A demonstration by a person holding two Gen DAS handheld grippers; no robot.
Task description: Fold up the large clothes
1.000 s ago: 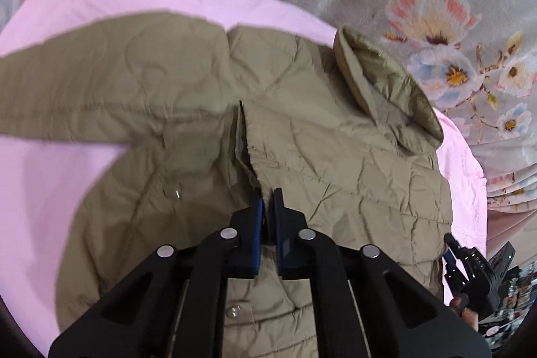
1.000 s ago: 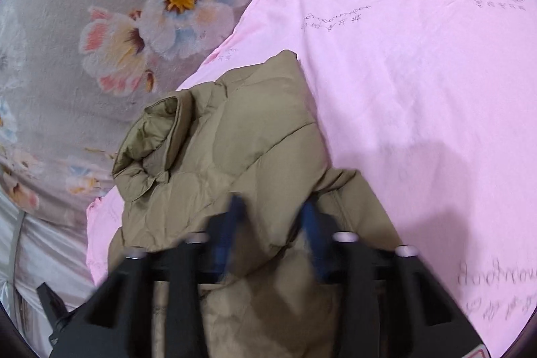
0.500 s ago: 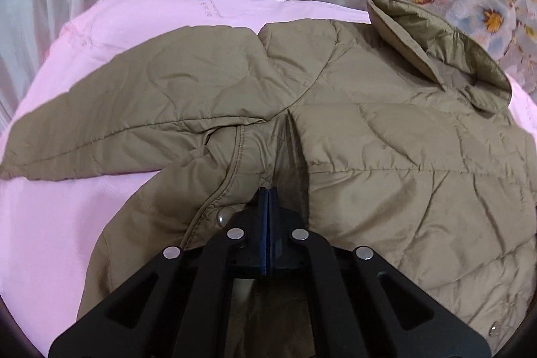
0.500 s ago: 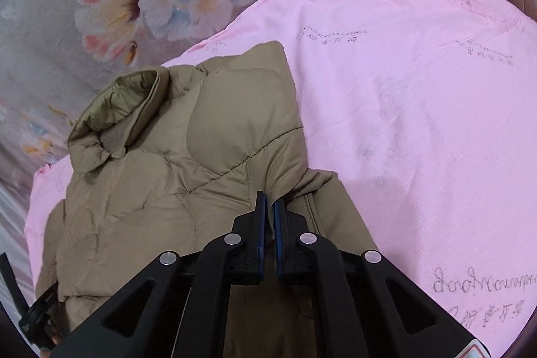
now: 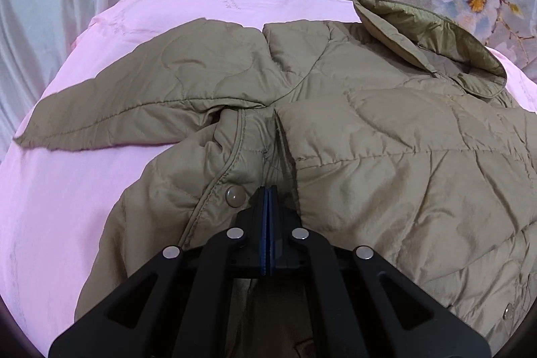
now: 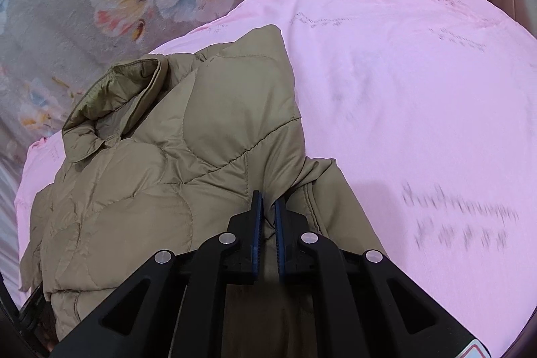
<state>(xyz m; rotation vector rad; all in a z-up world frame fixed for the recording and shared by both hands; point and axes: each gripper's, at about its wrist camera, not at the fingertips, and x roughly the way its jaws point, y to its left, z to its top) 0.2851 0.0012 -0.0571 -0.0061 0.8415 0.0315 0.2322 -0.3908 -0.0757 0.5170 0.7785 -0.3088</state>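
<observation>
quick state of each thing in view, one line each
jacket: spread on the pink sheet, not yet folded, front open
left sleeve: stretched out flat
collar: standing up
snap button: undone
left tool: shut on jacket
right tool: shut on jacket
pink sheet: lying flat

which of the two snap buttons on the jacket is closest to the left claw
The large round snap button just left of the left claw, on the curved placket edge of the jacket. The other snap is small and sits far off near the lower right hem.

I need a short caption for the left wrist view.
Left tongs shut on khaki quilted jacket lying on pink sheet.
</observation>
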